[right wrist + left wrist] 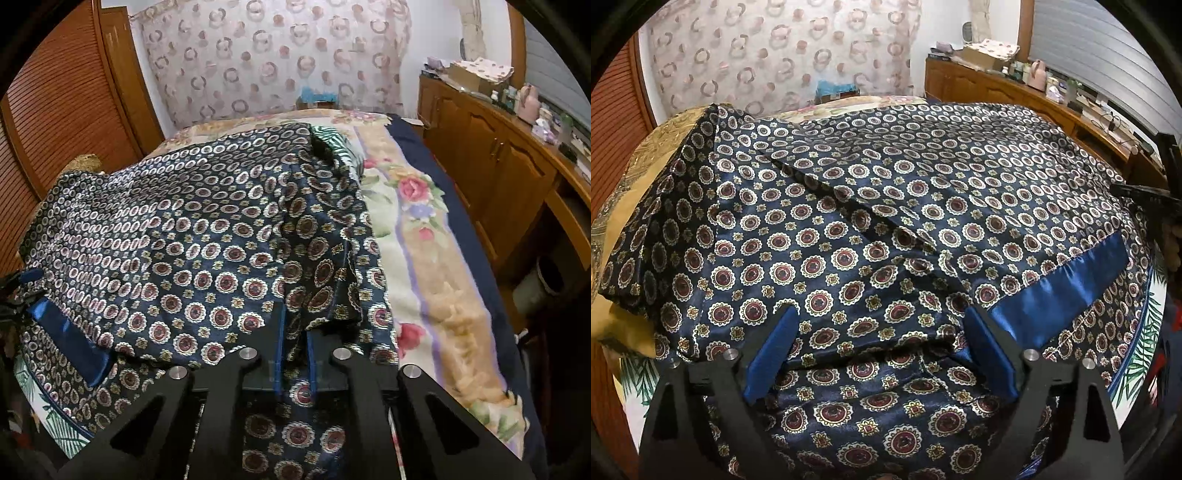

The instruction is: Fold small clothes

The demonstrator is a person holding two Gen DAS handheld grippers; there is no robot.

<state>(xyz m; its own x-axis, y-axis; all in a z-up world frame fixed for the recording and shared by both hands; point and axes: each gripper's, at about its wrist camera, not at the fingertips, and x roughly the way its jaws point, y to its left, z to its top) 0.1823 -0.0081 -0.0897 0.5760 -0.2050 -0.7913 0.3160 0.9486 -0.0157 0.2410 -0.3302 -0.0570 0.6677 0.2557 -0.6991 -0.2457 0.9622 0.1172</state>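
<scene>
Folding a patterned satin garment (886, 206) on the bed (436, 258).
Right hand-held gripper (295, 354) clamps the garment's edge; left hand-held gripper (881, 347), spread above the blue cuff-side fold, should pinch all layers before lifting.

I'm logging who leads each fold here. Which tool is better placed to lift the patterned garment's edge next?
Right. The right tool is already shut on a bunched fold of the patterned garment near the floral blanket. The left tool stands wide open over the cloth, gripping nothing.
</scene>
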